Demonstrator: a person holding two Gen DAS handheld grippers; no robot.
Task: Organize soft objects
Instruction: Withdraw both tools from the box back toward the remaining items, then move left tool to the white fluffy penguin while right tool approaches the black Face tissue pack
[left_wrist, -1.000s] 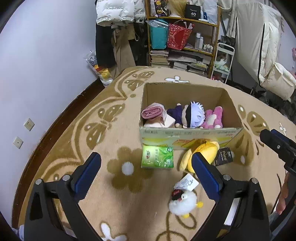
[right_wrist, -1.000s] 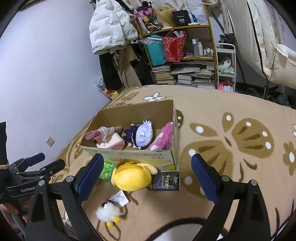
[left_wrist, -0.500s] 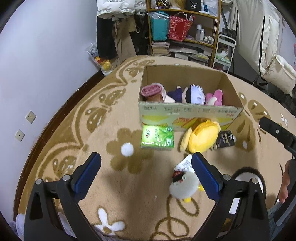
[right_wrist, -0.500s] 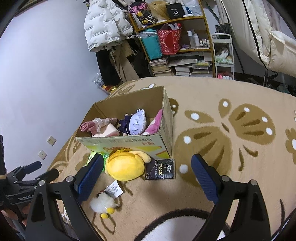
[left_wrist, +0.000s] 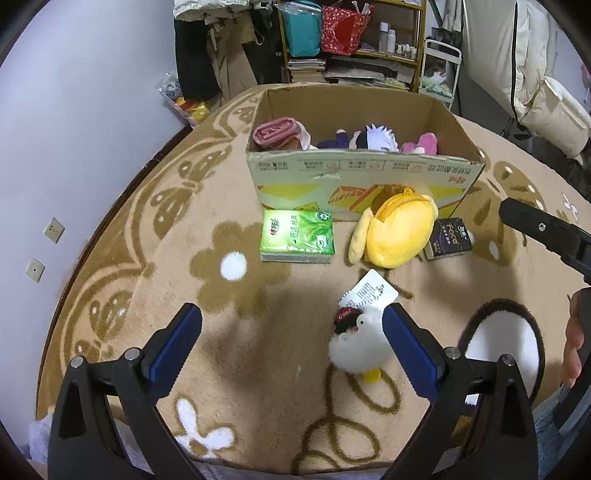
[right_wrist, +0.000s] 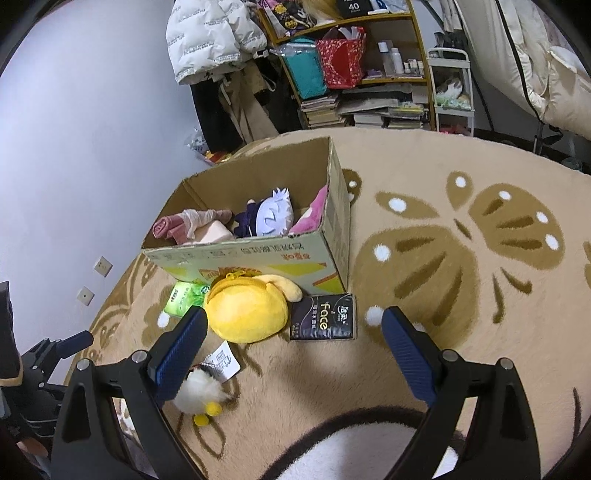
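An open cardboard box (left_wrist: 365, 173) stands on the carpet and holds a pink cloth roll (left_wrist: 275, 133), a white-haired doll (left_wrist: 375, 137) and a pink plush (left_wrist: 423, 143). In front of it lie a green tissue pack (left_wrist: 297, 236), a yellow plush (left_wrist: 397, 230), a black tissue pack (left_wrist: 448, 239) and a small white plush bird with a tag (left_wrist: 356, 341). My left gripper (left_wrist: 291, 339) is open and empty, low over the carpet, the bird by its right finger. My right gripper (right_wrist: 291, 341) is open and empty, near the yellow plush (right_wrist: 245, 312) and black pack (right_wrist: 323, 321).
Beige carpet (left_wrist: 236, 266) with brown flower and butterfly patterns. A cluttered shelf (right_wrist: 347, 62) and hanging clothes (right_wrist: 210, 40) stand behind the box. The purple wall (left_wrist: 74, 110) runs along the left. The right gripper (left_wrist: 543, 230) shows at the right edge of the left wrist view.
Both grippers have moved down and forward, closer to the items on the carpet. Both stay open. Nothing has been picked up.
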